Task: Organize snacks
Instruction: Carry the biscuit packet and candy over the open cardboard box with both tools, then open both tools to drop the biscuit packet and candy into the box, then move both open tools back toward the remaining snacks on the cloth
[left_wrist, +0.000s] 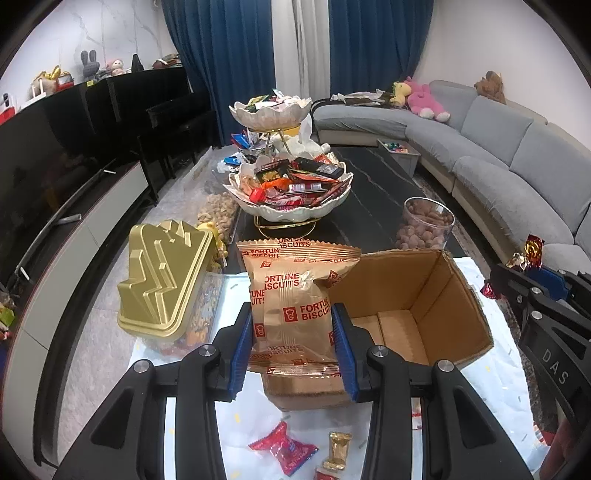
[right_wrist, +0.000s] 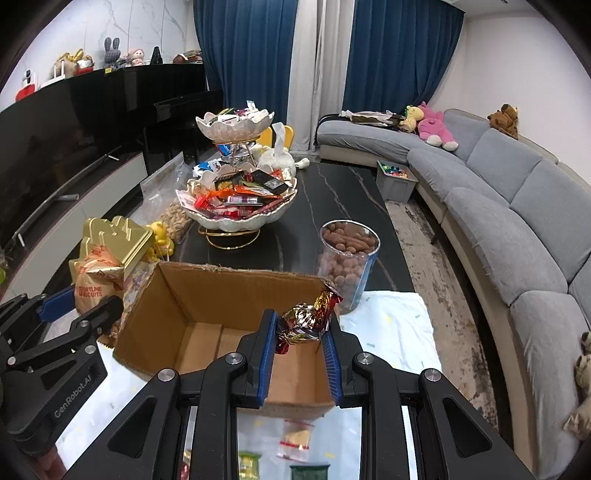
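My left gripper (left_wrist: 291, 325) is shut on a tan Fortune Biscuits packet (left_wrist: 295, 295), held just left of an open cardboard box (left_wrist: 417, 306). In the right wrist view the same packet (right_wrist: 94, 280) and the left gripper (right_wrist: 81, 306) show at the left, beside the box (right_wrist: 221, 306). My right gripper (right_wrist: 301, 332) is shut on a red-and-gold foil-wrapped candy (right_wrist: 308, 317), held over the box's near right part. From the left wrist view the right gripper (left_wrist: 535, 280) shows at the right edge with the foil candy (left_wrist: 530, 253). The box looks empty inside.
A gold lidded tin (left_wrist: 166, 280) stands left of the box. A two-tier shell bowl stand (left_wrist: 288, 212) heaped with snacks sits behind, with a clear jar of nuts (right_wrist: 349, 262) to the right. Loose wrapped candies (left_wrist: 284, 448) lie on the white cloth near me. A grey sofa (right_wrist: 517, 221) curves along the right.
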